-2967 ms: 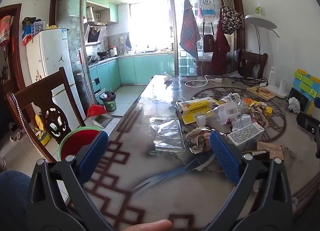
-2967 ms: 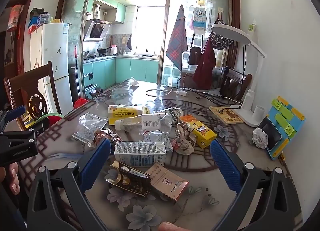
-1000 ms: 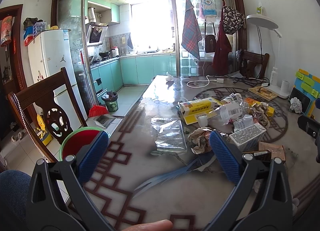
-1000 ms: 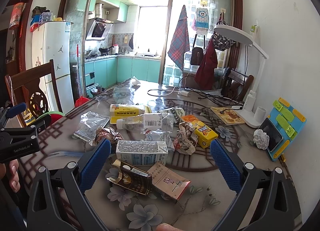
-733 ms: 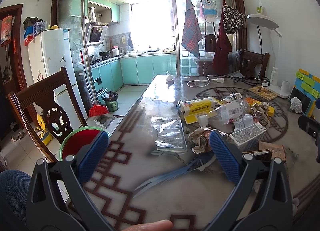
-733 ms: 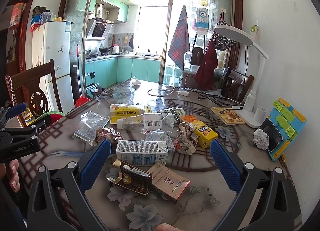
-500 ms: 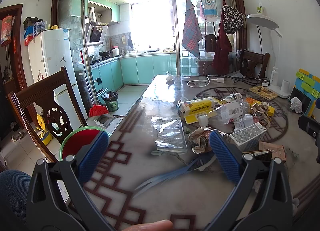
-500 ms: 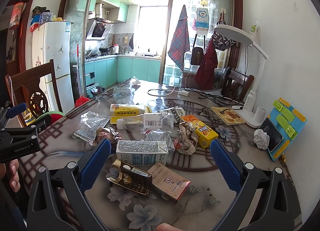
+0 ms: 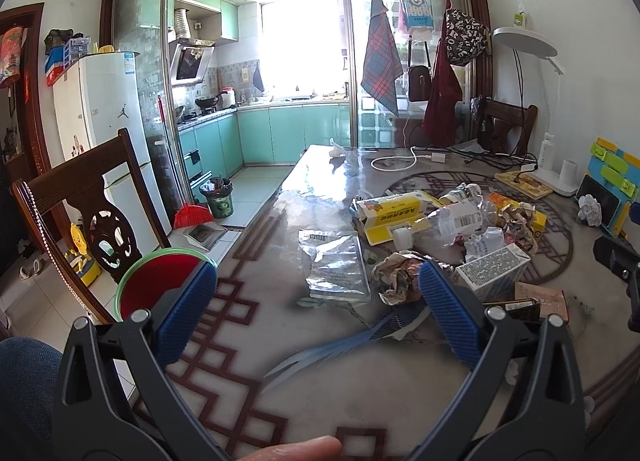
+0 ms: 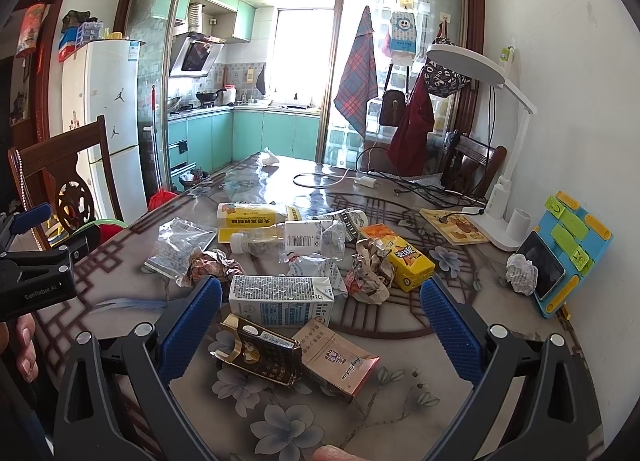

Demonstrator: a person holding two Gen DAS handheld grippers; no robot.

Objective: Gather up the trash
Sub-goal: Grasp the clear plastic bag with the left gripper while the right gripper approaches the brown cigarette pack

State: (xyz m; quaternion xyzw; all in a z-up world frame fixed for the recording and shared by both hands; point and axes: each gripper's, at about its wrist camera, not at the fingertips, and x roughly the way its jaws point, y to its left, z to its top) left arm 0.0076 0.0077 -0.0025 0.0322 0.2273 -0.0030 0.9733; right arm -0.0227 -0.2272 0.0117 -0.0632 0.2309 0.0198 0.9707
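Note:
Trash lies heaped mid-table: a white milk carton, a dark gold-edged box, a brown cigarette pack, a crushed plastic bottle, a yellow box, crumpled paper and a clear bag. My right gripper hangs open just short of the carton and dark box. My left gripper is open near the table's left edge, facing a clear bag, a crumpled wrapper and a blue feather-like scrap. A red basin with a green rim sits beside the table.
A wooden chair stands left of the table. On the right are a white desk lamp, a blue phone stand with a paper ball, a book and cables. A small floor bin is by the kitchen.

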